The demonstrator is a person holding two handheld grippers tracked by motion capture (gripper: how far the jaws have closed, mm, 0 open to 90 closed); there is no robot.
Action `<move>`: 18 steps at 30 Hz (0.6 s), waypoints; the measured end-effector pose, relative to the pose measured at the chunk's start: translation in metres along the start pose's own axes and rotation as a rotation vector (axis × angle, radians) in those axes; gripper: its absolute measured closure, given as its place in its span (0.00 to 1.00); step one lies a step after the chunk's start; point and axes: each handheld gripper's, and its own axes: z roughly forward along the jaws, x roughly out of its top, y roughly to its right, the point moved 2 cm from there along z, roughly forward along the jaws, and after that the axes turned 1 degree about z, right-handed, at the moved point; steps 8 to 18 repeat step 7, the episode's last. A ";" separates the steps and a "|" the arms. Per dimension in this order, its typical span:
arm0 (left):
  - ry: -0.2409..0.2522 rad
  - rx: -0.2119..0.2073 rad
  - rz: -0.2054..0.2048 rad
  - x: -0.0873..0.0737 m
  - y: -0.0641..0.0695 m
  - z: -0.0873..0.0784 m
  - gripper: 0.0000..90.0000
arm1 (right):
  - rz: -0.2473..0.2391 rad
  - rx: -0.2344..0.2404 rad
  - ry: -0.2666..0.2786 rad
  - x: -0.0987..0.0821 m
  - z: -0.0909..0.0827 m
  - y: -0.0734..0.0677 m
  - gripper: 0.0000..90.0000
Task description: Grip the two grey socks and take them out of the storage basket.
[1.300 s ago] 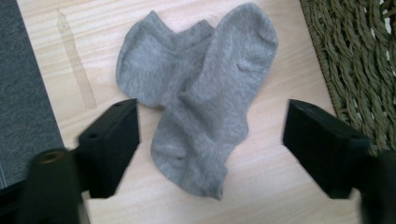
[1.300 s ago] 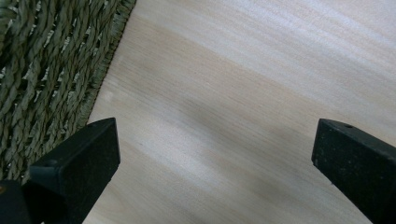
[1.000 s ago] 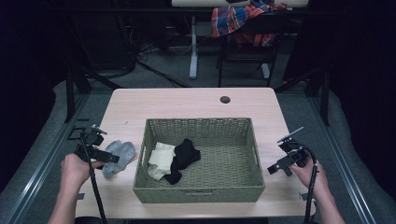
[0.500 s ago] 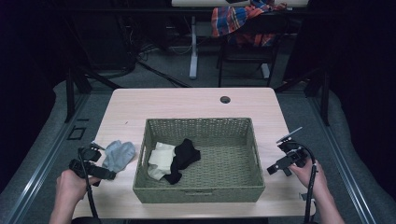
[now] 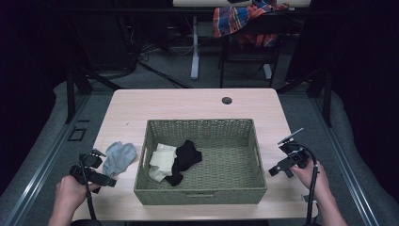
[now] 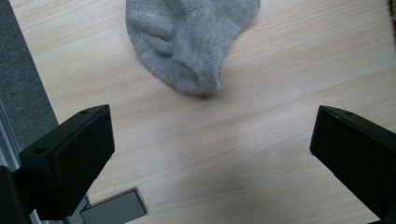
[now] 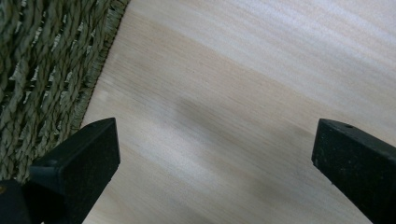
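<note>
— Where are your two grippers?

— Your left gripper (image 5: 92, 168) sits at the near left corner of the worktop (image 5: 188, 103), fingers (image 6: 70, 158) spread wide apart, nothing between them. The grey sock (image 6: 191, 39) lies flat just ahead of it, beside the woven basket (image 5: 200, 194).

— And your right?

— Your right gripper (image 5: 288, 165) is over bare worktop just right of the basket, fingers (image 7: 79, 161) also wide apart. Inside the basket, a cream sock (image 5: 160, 162) and a black sock (image 5: 186, 159) lie touching at its left end.

Dim dark surroundings, evenly lit table (image 5: 188, 103), soft shadows, gripper views slightly blurred
</note>
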 end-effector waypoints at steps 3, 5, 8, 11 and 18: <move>-0.004 0.000 -0.001 -0.001 -0.002 0.000 0.00 | -0.036 -0.012 -0.036 0.003 -0.003 0.001 0.01; 0.006 0.005 -0.009 -0.001 -0.004 0.000 0.00 | -0.031 -0.010 -0.027 0.004 -0.002 0.000 0.01; 0.012 0.009 -0.013 -0.001 -0.004 -0.001 0.00 | -0.032 -0.009 -0.027 0.004 -0.002 0.001 0.01; 0.012 0.009 -0.013 -0.001 -0.004 -0.001 0.00 | -0.032 -0.009 -0.027 0.004 -0.002 0.001 0.01; 0.012 0.009 -0.013 -0.001 -0.004 -0.001 0.00 | -0.032 -0.009 -0.027 0.004 -0.002 0.001 0.01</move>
